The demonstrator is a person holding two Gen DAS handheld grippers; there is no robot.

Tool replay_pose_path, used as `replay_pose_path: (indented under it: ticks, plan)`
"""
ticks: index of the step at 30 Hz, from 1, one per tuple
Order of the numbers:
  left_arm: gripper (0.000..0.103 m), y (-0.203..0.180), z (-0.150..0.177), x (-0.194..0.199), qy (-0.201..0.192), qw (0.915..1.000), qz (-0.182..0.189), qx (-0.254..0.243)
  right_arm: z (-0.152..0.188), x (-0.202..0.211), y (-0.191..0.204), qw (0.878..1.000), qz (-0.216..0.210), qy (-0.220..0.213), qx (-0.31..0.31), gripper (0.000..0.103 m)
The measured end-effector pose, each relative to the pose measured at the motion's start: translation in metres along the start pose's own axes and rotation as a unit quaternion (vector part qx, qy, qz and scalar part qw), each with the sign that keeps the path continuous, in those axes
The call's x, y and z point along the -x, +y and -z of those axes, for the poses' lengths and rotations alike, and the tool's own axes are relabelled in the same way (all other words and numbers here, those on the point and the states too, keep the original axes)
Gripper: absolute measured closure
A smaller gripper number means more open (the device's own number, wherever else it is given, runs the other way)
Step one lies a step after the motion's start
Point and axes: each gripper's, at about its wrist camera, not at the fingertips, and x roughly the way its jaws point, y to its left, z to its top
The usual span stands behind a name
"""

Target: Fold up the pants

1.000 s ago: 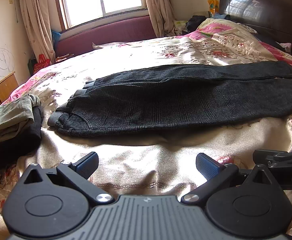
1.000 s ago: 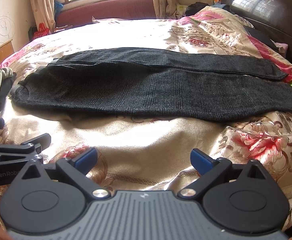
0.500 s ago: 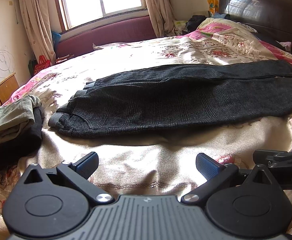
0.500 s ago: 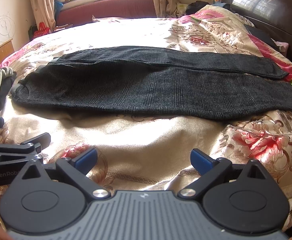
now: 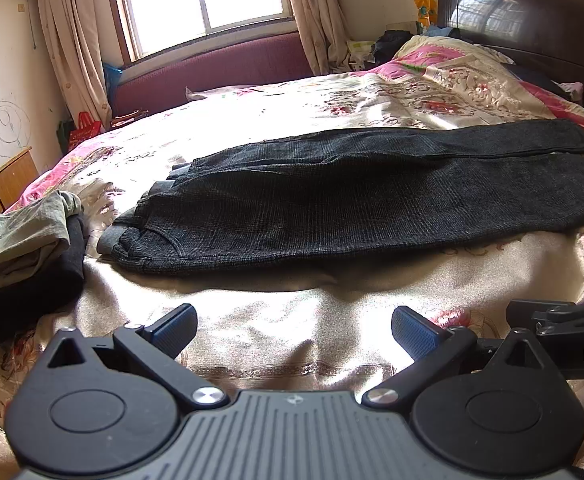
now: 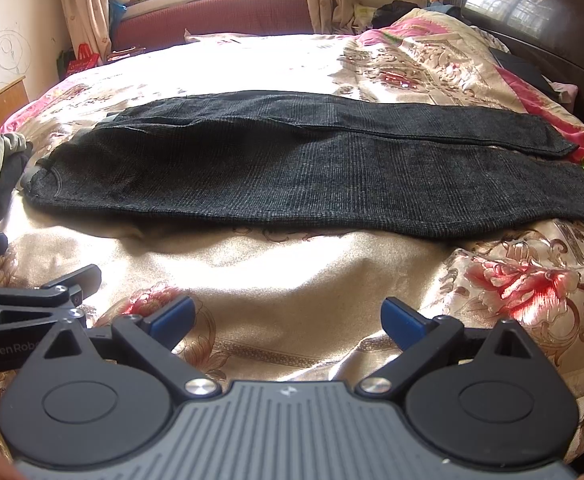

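Dark grey pants (image 5: 352, 208) lie flat across the bed, waistband at the left, legs running right, one leg laid partly over the other; they also show in the right wrist view (image 6: 312, 172). My left gripper (image 5: 294, 330) is open and empty, low over the bedspread, short of the pants' near edge. My right gripper (image 6: 286, 316) is open and empty, also short of the near edge. Each gripper's side shows in the other's view.
A floral satin bedspread (image 5: 292, 300) covers the bed. A pile of folded clothes (image 5: 24, 248) sits at the left edge. A dark headboard (image 6: 532, 12) stands at the right, a window and maroon bench at the back, a wooden table at far left.
Both grippers have risen and edged forward slightly; the pants sit a little lower in the views. The pants have not moved.
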Motion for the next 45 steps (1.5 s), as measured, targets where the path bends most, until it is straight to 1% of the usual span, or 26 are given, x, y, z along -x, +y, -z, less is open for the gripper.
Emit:
replay_pose_path:
  ticks: [35,41,45]
  plan:
    - [0.000,0.000,0.002,-0.001,0.002,1.0000,-0.001,-0.002,-0.001,-0.004,-0.001,1.000,-0.004,0.009,0.001,0.004]
    - [0.000,0.003,0.000,-0.005,0.001,1.0000,-0.003,-0.003,-0.008,-0.007,0.002,1.000,-0.013,0.005,0.013,0.004]
    - [0.000,0.006,-0.010,-0.007,-0.010,0.9998,-0.006,-0.014,-0.022,-0.009,0.003,0.999,-0.023,-0.008,0.023,0.004]
